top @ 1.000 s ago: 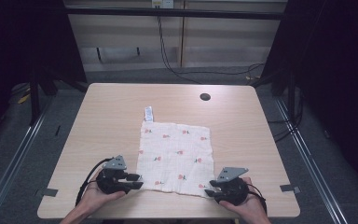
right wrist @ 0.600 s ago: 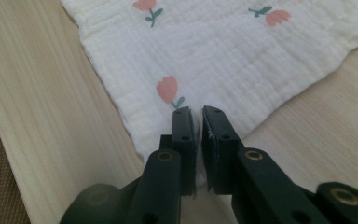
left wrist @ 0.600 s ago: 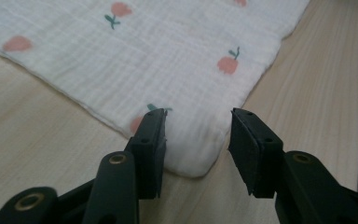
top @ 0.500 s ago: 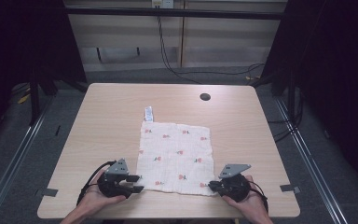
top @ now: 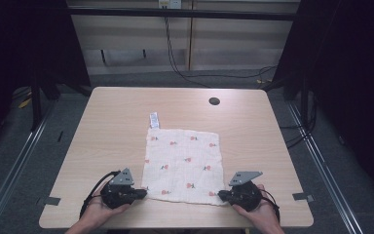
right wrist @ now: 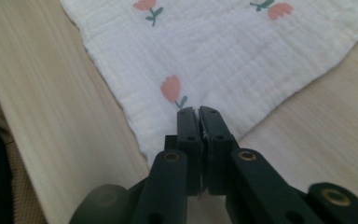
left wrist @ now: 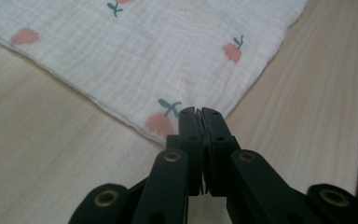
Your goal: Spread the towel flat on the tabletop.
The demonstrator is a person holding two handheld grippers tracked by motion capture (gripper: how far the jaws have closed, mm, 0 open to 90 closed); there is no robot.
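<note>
Cloth (top: 184, 165) pinched at both near corners, flat at the table's centre.

The left gripper (top: 135, 193) is clamped on the 7 o'clock corner, the right gripper (top: 223, 195) on the 5 o'clock corner; in each gripper view the jaws are pressed together with white, tulip-printed fabric caught between them. The cloth is spread out unfolded on the wooden table (top: 112, 122), its label (top: 154, 120) at 11 o'clock. Grasping looks done; lifting or folding appears not yet begun, with everything after the pinch judged left to do.

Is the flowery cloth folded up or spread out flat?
Spread out flat. The cloth lies as one open square on the table, all four edges showing and no fold visible.
</note>
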